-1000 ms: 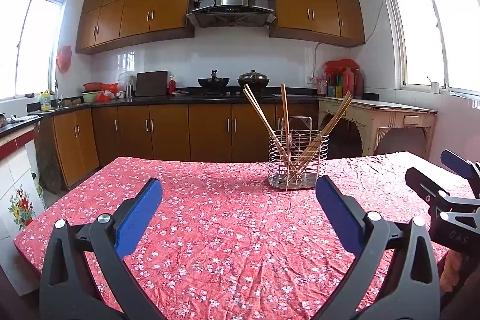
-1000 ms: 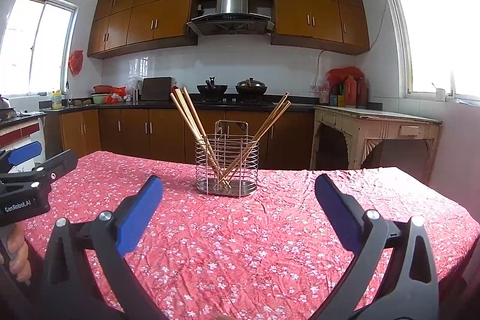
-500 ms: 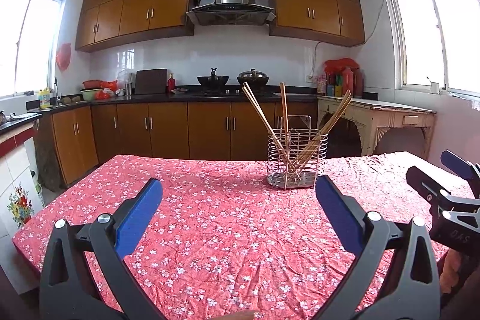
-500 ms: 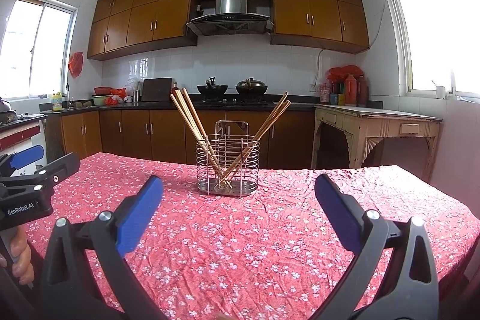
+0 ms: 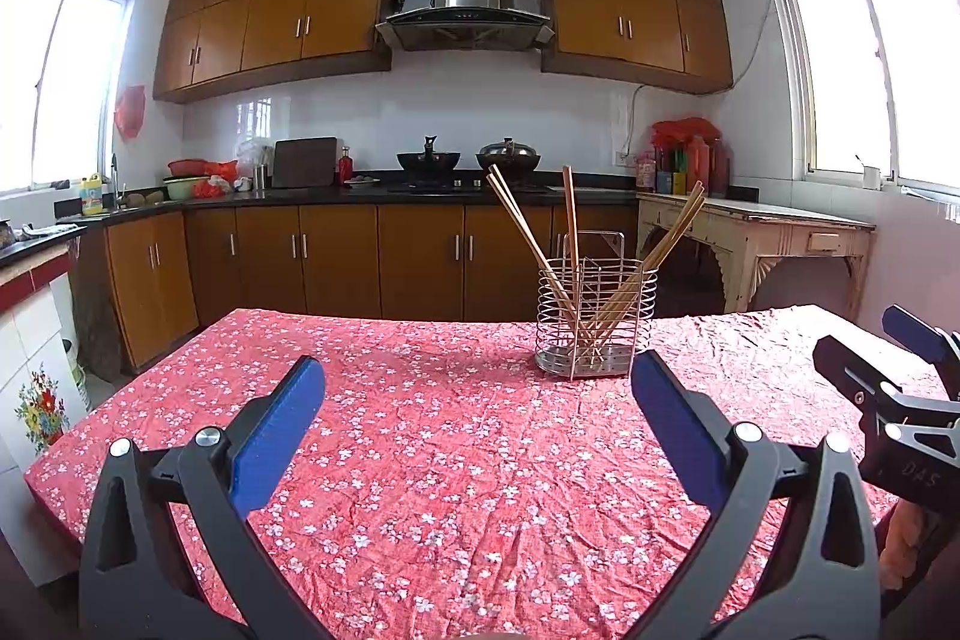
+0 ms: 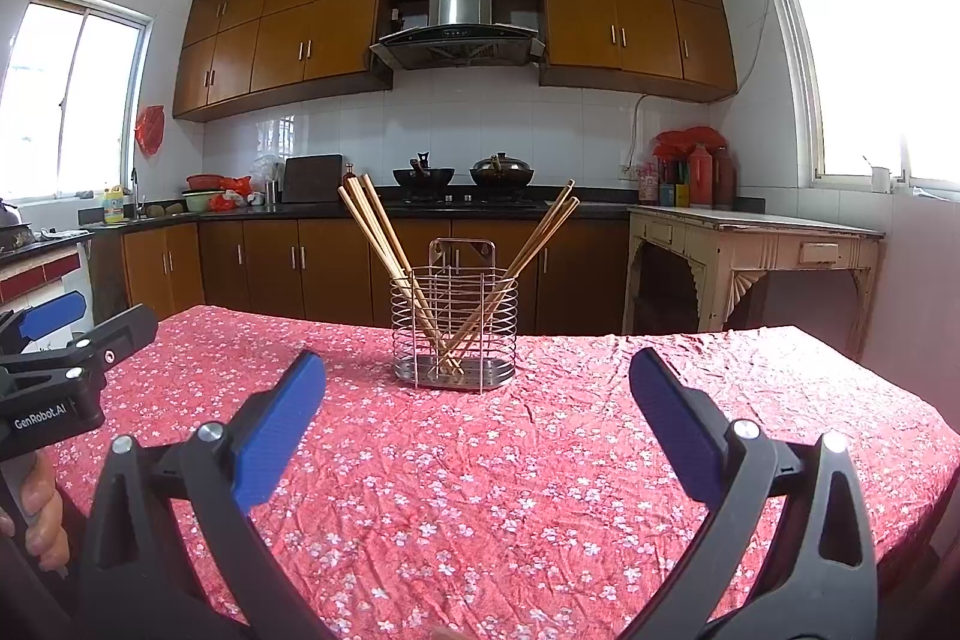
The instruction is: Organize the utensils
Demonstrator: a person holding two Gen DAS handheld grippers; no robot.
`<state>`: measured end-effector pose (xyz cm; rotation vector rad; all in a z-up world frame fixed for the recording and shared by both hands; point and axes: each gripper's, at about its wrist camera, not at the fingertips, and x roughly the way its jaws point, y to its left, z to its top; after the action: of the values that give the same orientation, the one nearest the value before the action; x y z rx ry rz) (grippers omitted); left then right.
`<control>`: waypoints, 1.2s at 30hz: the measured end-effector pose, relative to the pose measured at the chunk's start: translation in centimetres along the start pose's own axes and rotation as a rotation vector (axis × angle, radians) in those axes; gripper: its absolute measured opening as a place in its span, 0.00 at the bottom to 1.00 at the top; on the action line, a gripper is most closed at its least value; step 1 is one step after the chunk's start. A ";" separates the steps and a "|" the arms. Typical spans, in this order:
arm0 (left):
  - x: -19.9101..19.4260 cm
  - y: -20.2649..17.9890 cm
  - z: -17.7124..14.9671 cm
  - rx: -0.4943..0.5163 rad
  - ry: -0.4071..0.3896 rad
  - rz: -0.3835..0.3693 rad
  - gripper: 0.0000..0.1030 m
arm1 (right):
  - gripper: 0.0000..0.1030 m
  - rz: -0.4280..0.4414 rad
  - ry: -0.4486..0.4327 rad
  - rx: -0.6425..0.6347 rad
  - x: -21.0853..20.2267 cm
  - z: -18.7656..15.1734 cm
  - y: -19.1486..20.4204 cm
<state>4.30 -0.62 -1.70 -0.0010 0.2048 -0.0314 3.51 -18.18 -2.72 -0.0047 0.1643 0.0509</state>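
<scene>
Chopsticks stand in the wire holder; both grippers wait apart from it

The chopsticks (image 6: pixel 384 244) lean out to both sides in the wire holder (image 6: pixel 454 334) on the red flowered tablecloth (image 6: pixel 510 490); no loose ones show on the cloth; the left gripper (image 5: pixel 477 427) is spread wide and holds nothing; the right gripper (image 6: pixel 477 424) is spread wide and empty too; since a second ago hardly anything changed; the holder only slid a tiny bit in the left view as that gripper drifted; this could be the tidy end, or sorting may be coming.
</scene>
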 end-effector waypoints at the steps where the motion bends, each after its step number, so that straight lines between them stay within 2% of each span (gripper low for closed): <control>1: 0.0 0.0 0.0 0.000 0.000 -0.001 0.98 | 0.96 0.000 0.001 0.001 0.0 0.0 0.0; 36: 0.1 0.0 -0.1 -0.006 0.011 -0.003 0.98 | 0.96 0.001 0.006 0.004 0.1 -0.2 0.1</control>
<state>4.40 -0.64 -1.81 -0.0070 0.2157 -0.0337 3.52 -18.05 -2.95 -0.0011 0.1706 0.0517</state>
